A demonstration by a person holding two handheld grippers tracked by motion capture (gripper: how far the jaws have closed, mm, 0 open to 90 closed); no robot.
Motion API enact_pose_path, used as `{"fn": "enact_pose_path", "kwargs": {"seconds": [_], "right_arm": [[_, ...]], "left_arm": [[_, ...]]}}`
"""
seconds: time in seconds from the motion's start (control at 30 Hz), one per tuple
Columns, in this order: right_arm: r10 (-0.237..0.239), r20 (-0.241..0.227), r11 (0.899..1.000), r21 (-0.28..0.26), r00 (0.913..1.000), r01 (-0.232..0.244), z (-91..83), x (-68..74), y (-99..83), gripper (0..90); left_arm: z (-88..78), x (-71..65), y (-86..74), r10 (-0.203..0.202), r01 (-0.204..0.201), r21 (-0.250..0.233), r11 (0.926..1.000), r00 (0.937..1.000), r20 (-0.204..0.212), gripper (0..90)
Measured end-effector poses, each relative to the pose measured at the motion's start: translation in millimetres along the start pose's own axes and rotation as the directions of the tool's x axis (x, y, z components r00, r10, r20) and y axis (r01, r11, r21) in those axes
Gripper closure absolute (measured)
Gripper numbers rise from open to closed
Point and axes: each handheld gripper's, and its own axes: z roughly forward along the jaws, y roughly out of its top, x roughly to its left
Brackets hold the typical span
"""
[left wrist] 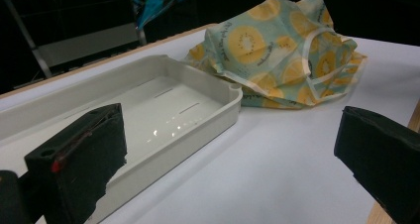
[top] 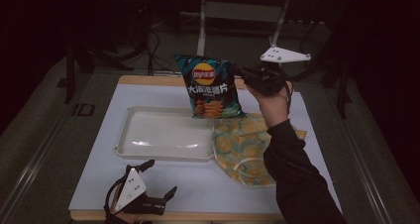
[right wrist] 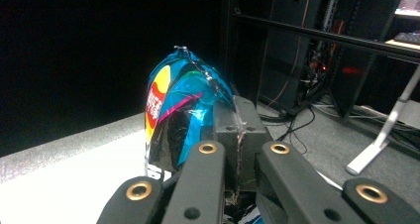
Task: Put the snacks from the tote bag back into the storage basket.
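The right gripper (top: 247, 76) is pinched on the edge of a bag of potato chips (top: 210, 86), which hangs in the air above the far right part of the table (top: 94, 184), over the far right corner of the white plastic tray (top: 130, 149). In the right gripper view the jaws are pressed together with the bag's crinkled foil (right wrist: 178, 117) caught between them. To the right of the tray, touching or nearly touching its right wall, lies a crumpled cloth bag with a lemon-slice print (top: 242, 149), its handle loop showing near the person's dark sleeve (top: 292, 184).

The left gripper (top: 161, 177) rests at the near left edge of the table with its jaws spread wide and nothing between them; its own view looks across the tray (left wrist: 198, 85) toward the printed bag (left wrist: 277, 55).

As a judgement: the chips are lifted and held clear of the table, so the pick-up is done. What is left is the placing. Whether the chips are headed for the tray or the cloth bag the pictures do not settle; the tray looks empty, though the dim light makes its floor hard to read. The left gripper has no part in the work yet.
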Motion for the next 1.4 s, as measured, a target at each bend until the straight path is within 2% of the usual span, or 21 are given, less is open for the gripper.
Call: {"fn": "enact_pose_path", "kwargs": {"seconds": [0.3, 0.53, 0.83, 0.93, 1.13, 1.4], "right_arm": [[0.011, -0.037, 1.0, -0.007, 0.9992, -0.011, 27.0, 22.6, -2.7, 90.0], [0.007, -0.045, 1.0, -0.009, 0.9989, -0.008, 51.2, 42.5, -9.0, 90.0], [0.045, -0.092, 0.999, -0.022, 0.9947, -0.047, 80.4, 64.8, -21.1, 90.0], [0.075, -0.111, 0.996, -0.028, 0.9909, -0.079, 90.5, 71.9, -26.0, 90.0], [0.094, -0.118, 0.995, -0.018, 0.9886, -0.096, 110.3, 87.7, -41.2, 90.0], [0.147, -0.131, 0.989, 0.022, 0.9805, -0.145, 122.7, 95.1, -70.1, 90.0]], "left_arm": [[-0.4, -1.3, 0.4, 0.006, -0.006, -0.002, 1.0, 1.0, 0.004, 0.2], [-0.9, -1.6, 0.7, 0.009, -0.009, -0.006, 0.9999, 0.9999, 0.005, 0.2], [-1.5, -2.0, 1.0, 0.019, -0.019, -0.003, 0.9998, 0.9998, 0.005, 0.2], [-1.8, -1.7, 1.1, 0.017, -0.017, -0.005, 0.9998, 0.9998, 0.003, 0.2], [-2.6, -2.0, 1.2, 0.016, -0.016, -0.009, 0.9998, 0.9999, 0.003, 0.2], [-2.0, -2.0, 1.2, 0.024, -0.024, -0.005, 0.9997, 0.9997, -0.001, 0.2]]}}
